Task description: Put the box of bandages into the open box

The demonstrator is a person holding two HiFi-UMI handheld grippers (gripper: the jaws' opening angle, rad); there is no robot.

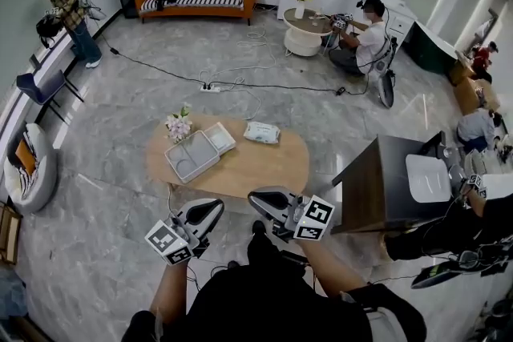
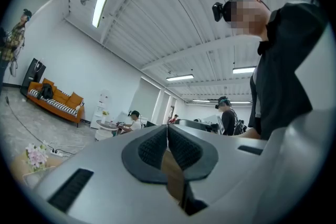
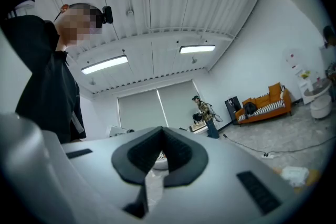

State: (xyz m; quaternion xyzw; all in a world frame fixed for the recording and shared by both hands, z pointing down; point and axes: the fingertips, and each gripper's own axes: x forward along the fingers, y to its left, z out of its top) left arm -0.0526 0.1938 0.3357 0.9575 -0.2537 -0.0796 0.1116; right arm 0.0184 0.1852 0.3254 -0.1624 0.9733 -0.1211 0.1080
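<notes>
Flat white box of bandages (image 1: 262, 132) lies on table (image 1: 256, 170); left gripper (image 1: 215, 209), right gripper (image 1: 256, 199) closed.

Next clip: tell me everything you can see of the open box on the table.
The open box is shallow, rectangular and pale grey-white, perhaps plastic. It lies flat on the left part of the oval wooden table, with its lid folded back on the far-right side. Nothing shows inside it. A flower bunch stands just beyond it.
</notes>
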